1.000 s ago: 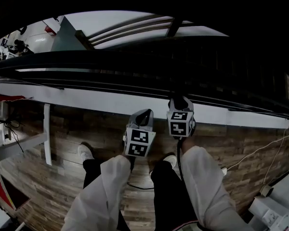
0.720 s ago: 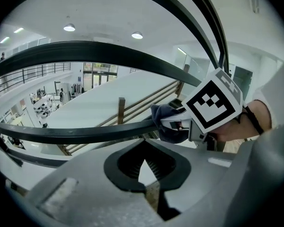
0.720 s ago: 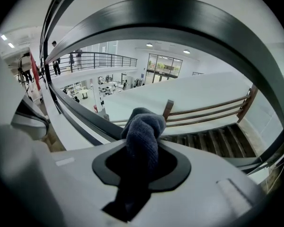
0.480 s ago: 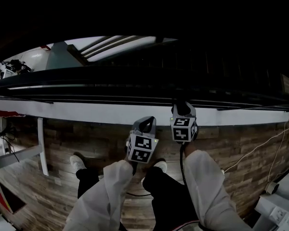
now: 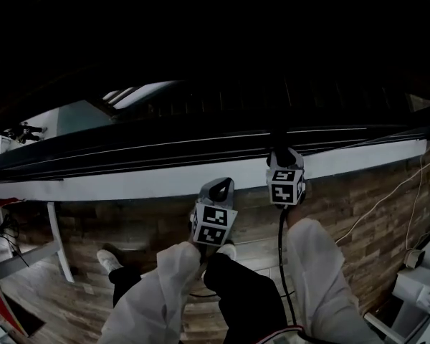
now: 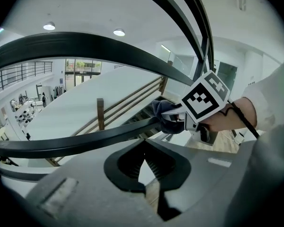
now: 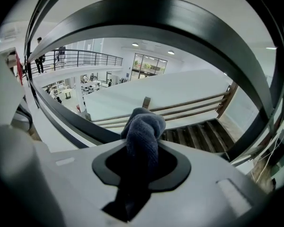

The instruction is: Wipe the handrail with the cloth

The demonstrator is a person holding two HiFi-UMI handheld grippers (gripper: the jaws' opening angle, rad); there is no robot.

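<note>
Right gripper view: the blue cloth (image 7: 143, 131) is clamped in the right tongs (image 7: 142, 148). At centre of the left gripper view, it is held against the dark handrail (image 6: 105, 136). The left tongs (image 6: 143, 150) are pressed together, empty.

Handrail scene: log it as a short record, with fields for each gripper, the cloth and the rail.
right gripper: shut on the blue-grey cloth
cloth: bunched, sticks out past the jaws, pressed against the dark handrail
left gripper: shut, nothing between its jaws, apart from the handrail
handrail: dark, with further dark bars alongside it
background: staircase beyond the rail
</note>
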